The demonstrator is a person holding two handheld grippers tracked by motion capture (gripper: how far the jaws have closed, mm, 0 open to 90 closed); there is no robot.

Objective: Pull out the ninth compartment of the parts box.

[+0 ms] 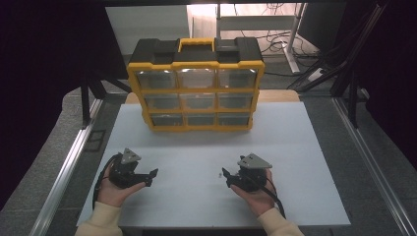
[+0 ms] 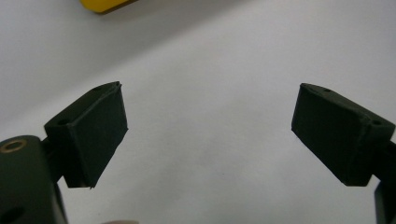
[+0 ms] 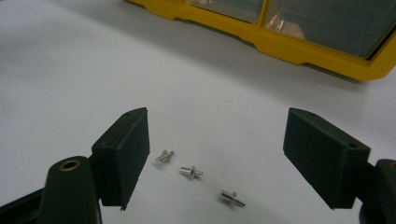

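A yellow and black drawer organizer (image 1: 196, 88) with clear drawers stands upright at the back of the white table (image 1: 196, 147). My left gripper (image 1: 151, 178) rests near the front left, held by a hand, jaws pointing right. In the left gripper view the left gripper (image 2: 208, 121) is open over bare table. My right gripper (image 1: 226, 178) sits at the front right, jaws pointing left toward tiny screws (image 1: 218, 173). In the right gripper view the right gripper (image 3: 217, 140) is open, with three small silver screws (image 3: 190, 171) lying on the table between and just beyond its jaws.
The organizer's yellow lower frame (image 3: 327, 56) runs across the top of the right gripper view, and a yellow corner (image 2: 105, 4) shows in the left gripper view. Metal rails (image 1: 69, 162) flank the table. Desk legs and cables (image 1: 290, 44) lie beyond.
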